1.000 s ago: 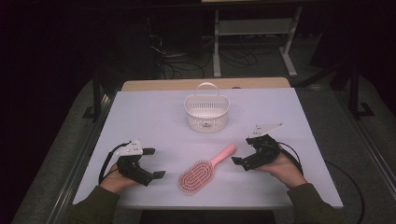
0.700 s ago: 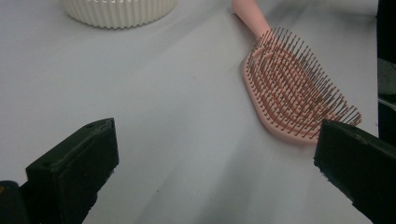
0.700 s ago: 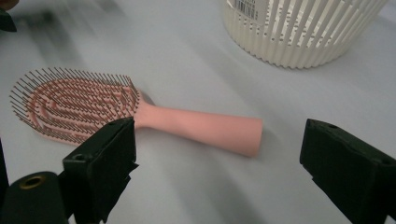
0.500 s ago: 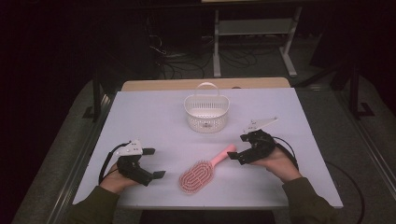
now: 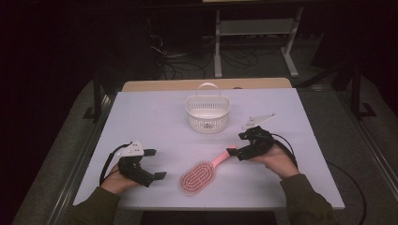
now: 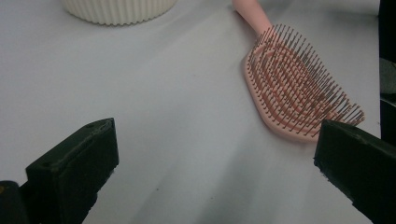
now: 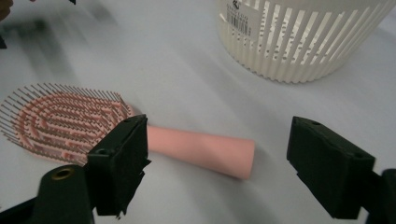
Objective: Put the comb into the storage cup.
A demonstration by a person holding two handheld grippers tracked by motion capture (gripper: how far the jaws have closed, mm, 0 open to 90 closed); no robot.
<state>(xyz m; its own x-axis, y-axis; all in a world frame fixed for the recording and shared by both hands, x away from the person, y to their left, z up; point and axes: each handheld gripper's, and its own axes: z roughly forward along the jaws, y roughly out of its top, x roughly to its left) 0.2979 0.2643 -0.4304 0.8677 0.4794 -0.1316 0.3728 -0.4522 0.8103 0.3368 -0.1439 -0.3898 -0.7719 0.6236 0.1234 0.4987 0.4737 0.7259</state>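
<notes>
Right claw (image 5: 237,153) now closer in on the pink hairbrush (image 5: 202,172) than a second back: shifted up the counter (image 5: 155,117) and leftward, ending right at the tip of the handle. In the right gripper view, jaws spread wide, one on each side of the handle (image 7: 201,150), nothing pinched yet; handle lying between them but flat on the counter. Judged as the final approach to a grasp, with only the squeeze left to do.

Left claw (image 5: 153,164) unmoved over the same second, parked near the front left of the counter, jaws likewise released and gripping nothing. From the left gripper view, bristled head (image 6: 299,88) of the brush ahead and to the right, well apart from the jaws.

Brush itself in the same spot as before: bristles up, lying at a slant near the front middle of the counter, handle pointing up and right toward the right hand. White slotted basket (image 5: 207,111) farther back, near the middle, empty as far as visible. Likely destination for the brush once lifted, though that remains a guess.
</notes>
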